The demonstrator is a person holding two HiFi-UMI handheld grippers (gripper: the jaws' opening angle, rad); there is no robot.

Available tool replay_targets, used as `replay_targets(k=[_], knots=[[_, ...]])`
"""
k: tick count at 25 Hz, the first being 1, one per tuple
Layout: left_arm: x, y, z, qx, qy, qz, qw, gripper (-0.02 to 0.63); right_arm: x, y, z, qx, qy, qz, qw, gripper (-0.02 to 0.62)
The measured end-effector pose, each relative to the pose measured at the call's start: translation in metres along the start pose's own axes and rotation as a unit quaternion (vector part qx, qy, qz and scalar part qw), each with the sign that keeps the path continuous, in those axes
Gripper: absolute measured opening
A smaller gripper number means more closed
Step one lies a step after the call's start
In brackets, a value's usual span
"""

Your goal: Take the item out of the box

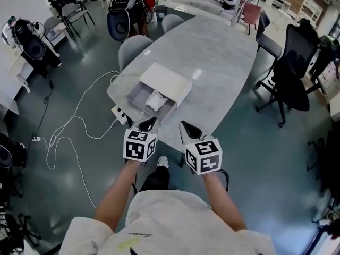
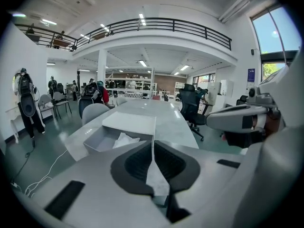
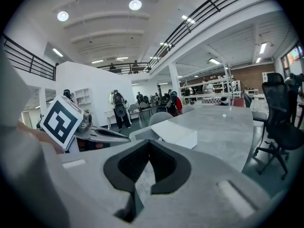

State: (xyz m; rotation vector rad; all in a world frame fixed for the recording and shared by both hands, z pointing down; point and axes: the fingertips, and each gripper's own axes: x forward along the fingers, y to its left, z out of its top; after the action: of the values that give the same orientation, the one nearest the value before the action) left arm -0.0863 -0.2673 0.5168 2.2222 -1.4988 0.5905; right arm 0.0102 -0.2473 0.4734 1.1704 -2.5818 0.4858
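A white box (image 1: 166,83) lies on the grey marble table (image 1: 212,57), with its drawer tray (image 1: 137,97) pulled out toward me. A crumpled white item (image 1: 156,100) sits inside the tray. My left gripper (image 1: 147,125) hovers just short of the tray's near edge, shut and empty. To its right, my right gripper (image 1: 189,129) is also shut and holds nothing. In the left gripper view the left gripper (image 2: 153,148) points at the box (image 2: 130,122) and the item (image 2: 125,139). In the right gripper view the right gripper (image 3: 149,146) faces the box (image 3: 173,133).
Grey chairs (image 1: 133,47) stand at the table's far left, and black office chairs (image 1: 292,73) are on the right. A white cable (image 1: 74,126) and a power strip (image 1: 120,114) lie on the floor at the left. My legs are below the table's near edge.
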Motion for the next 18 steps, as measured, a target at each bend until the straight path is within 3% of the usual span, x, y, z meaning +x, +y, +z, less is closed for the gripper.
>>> replay_targets(k=[10,18], knots=[[0.072,0.043,0.001,0.039,0.083,-0.039,0.9951,0.018,0.062,-0.033,0.023,0.017,0.015,-0.030,0.999,0.005],[0.119,0.049,-0.012,0.087,0.152,-0.083,0.9810,0.020,0.092,-0.062,0.024,0.032,0.035,-0.050,0.998,0.005]])
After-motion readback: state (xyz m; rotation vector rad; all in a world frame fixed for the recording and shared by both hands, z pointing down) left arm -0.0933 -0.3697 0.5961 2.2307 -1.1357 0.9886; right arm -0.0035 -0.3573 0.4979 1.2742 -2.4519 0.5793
